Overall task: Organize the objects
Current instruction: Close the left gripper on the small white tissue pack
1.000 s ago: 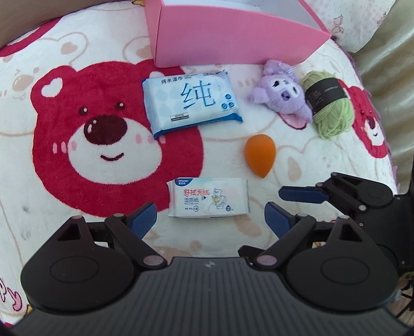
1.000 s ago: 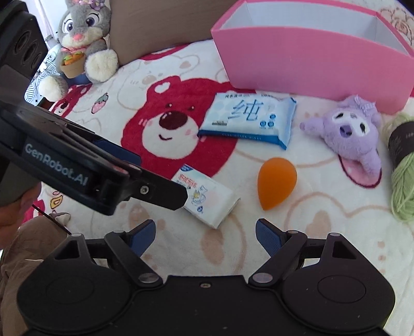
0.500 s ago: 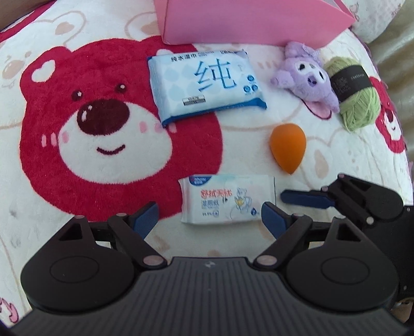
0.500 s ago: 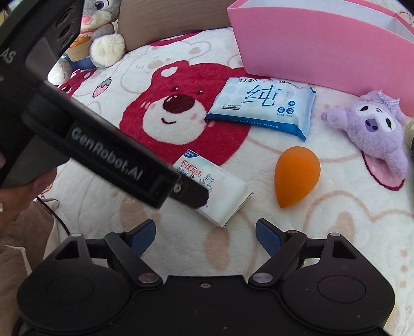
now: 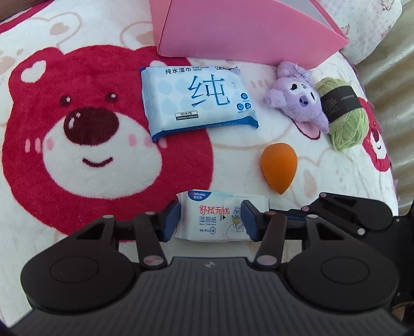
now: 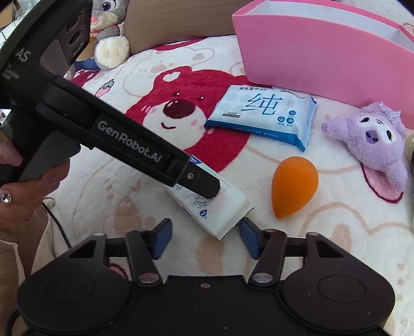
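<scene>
A small white wipes pack (image 5: pixel 207 219) lies on the bear blanket (image 5: pixel 77 160) close in front. My left gripper (image 5: pixel 209 223) is closing on it, and both blue pads touch its sides. In the right wrist view the left gripper's black finger (image 6: pixel 196 181) rests on the same pack (image 6: pixel 222 209). My right gripper (image 6: pixel 205 240) is closing too; the pack's near corner sits between its fingertips, and the pads stay apart from it. Farther back lie a large blue wipes pack (image 5: pixel 199 100), an orange sponge egg (image 5: pixel 279 165), a purple plush (image 5: pixel 297 103) and green yarn (image 5: pixel 341 113).
A pink box (image 6: pixel 323 51) with its top open stands at the back of the blanket. A grey rabbit plush (image 6: pixel 108 38) and a cardboard wall (image 6: pixel 176 23) sit at the back left. A person's hand (image 6: pixel 23 186) holds the left gripper's handle.
Both grippers' jaws have narrowed. The left gripper came down and forward until the small wipes pack sat between its pads. The right gripper stayed in place.
</scene>
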Demonstrator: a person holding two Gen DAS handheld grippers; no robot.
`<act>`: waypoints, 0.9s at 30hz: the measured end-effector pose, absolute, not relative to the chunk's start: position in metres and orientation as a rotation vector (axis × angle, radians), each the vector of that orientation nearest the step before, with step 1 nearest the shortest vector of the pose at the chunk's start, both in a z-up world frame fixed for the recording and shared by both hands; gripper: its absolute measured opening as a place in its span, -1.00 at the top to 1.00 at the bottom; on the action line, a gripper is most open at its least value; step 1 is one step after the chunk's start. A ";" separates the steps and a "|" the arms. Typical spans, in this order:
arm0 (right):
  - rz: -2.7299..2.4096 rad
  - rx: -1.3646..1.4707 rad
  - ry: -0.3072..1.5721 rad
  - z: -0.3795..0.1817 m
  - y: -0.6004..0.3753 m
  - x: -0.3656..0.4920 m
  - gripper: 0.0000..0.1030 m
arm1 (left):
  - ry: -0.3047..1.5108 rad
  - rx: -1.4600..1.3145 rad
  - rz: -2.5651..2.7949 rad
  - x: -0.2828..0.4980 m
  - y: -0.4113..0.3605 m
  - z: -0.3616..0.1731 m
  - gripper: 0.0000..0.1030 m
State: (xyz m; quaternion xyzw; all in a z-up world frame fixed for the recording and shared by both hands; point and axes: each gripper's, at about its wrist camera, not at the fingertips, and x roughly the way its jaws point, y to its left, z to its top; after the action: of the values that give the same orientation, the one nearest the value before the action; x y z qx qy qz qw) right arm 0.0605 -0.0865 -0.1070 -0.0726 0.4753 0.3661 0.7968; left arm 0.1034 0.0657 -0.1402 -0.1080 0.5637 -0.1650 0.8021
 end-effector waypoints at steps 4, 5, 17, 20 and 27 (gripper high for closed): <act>0.766 -0.158 1.020 -0.109 -0.089 0.063 0.06 | 1.237 -0.266 -0.353 0.104 0.067 -0.142 0.06; 0.761 -0.160 1.019 -0.109 -0.089 0.064 0.07 | 1.244 -0.278 -0.353 0.103 0.067 -0.143 0.06; 0.740 -0.258 0.980 -0.089 -0.080 0.051 0.07 | 1.261 -0.309 -0.339 0.089 0.065 -0.128 0.06; 0.738 -0.264 0.965 -0.080 -0.079 0.050 0.06 | 1.244 -0.315 -0.336 0.087 0.067 -0.120 0.06; 0.741 -0.281 0.942 -0.058 -0.084 0.050 -0.01 | 1.213 -0.323 -0.357 0.083 0.064 -0.100 0.05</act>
State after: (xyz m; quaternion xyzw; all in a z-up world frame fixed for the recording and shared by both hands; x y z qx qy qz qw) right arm 0.0497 -0.0841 -0.0583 -0.1318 0.4417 0.3476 0.8165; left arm 0.0834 0.0635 -0.1003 -0.1502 0.5644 -0.1659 0.7946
